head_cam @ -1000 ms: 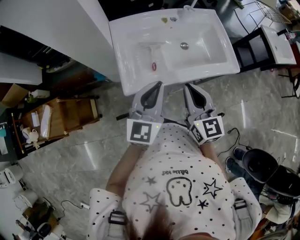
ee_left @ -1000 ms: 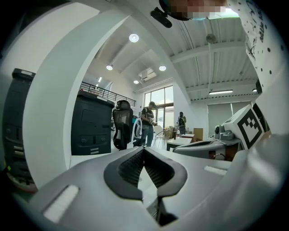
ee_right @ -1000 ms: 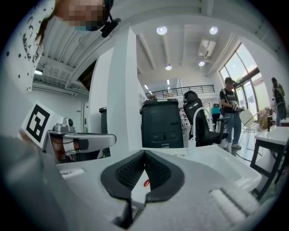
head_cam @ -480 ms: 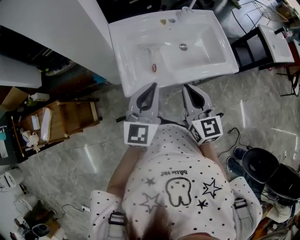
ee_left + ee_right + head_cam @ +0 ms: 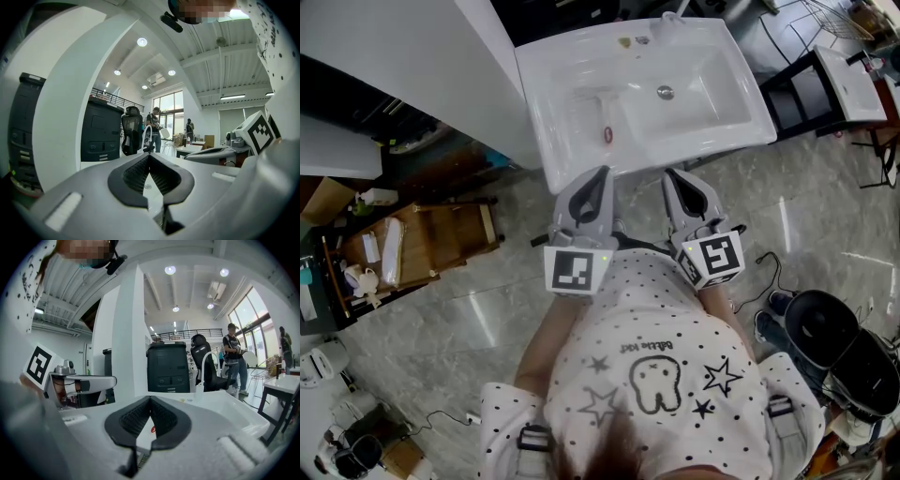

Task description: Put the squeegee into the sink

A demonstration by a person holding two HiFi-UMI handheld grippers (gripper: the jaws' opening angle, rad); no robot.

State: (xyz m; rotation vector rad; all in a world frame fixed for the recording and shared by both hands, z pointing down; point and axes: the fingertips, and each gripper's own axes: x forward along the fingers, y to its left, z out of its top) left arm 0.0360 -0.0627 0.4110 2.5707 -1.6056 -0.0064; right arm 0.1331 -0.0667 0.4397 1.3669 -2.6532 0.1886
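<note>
A white sink [image 5: 748,124] stands just ahead of me. The squeegee [image 5: 605,120], white with a red handle end [image 5: 607,135], lies flat on the sink's left ledge, beside the basin with its drain [image 5: 666,92]. My left gripper [image 5: 600,174] and right gripper [image 5: 672,175] hover side by side at the sink's front edge, both shut with nothing in them. In the left gripper view the jaws [image 5: 149,155] meet at the tip. Through the right gripper's [image 5: 150,399] shut jaws the red handle end [image 5: 153,429] shows.
A faucet [image 5: 671,19] rises at the sink's far rim. A white pillar [image 5: 441,66] borders the sink's left side. Left of me stands a wooden cart [image 5: 427,234], at right a black stand with a second basin [image 5: 853,84], and black bins [image 5: 830,333] with cables on the floor.
</note>
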